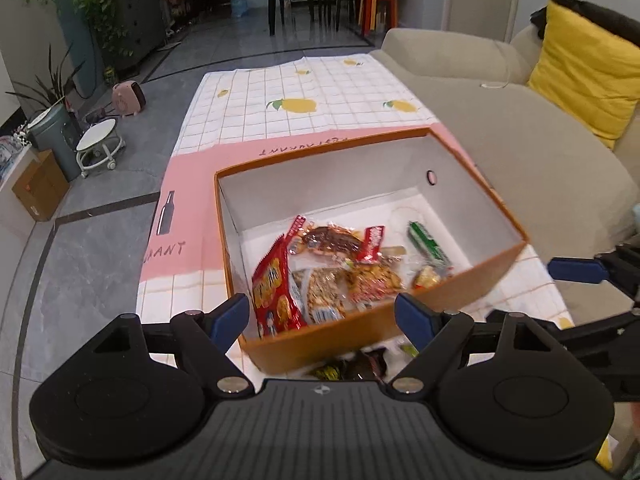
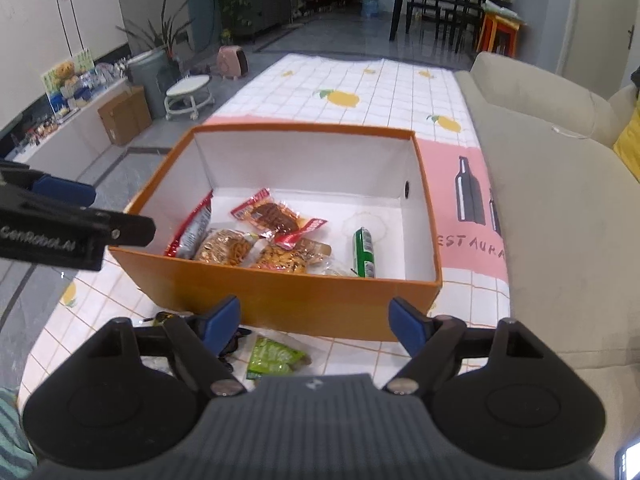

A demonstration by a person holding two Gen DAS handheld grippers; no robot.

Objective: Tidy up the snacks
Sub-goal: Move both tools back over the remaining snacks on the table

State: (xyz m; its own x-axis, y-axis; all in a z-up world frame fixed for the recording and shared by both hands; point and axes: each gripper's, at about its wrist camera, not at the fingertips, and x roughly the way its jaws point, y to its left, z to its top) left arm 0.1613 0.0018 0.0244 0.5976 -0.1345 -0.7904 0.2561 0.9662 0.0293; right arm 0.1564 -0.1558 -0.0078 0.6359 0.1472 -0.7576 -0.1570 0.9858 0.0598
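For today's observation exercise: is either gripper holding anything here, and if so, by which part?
Nothing is held. The left gripper and right gripper both stand open and empty, near the orange box of snacks.

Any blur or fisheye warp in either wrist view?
Left wrist: snacks below the box near wall smeared, dark packets unreadable; floor lines bow at the edges. Right wrist: sharper, green packet slightly soft, sofa edge curved.
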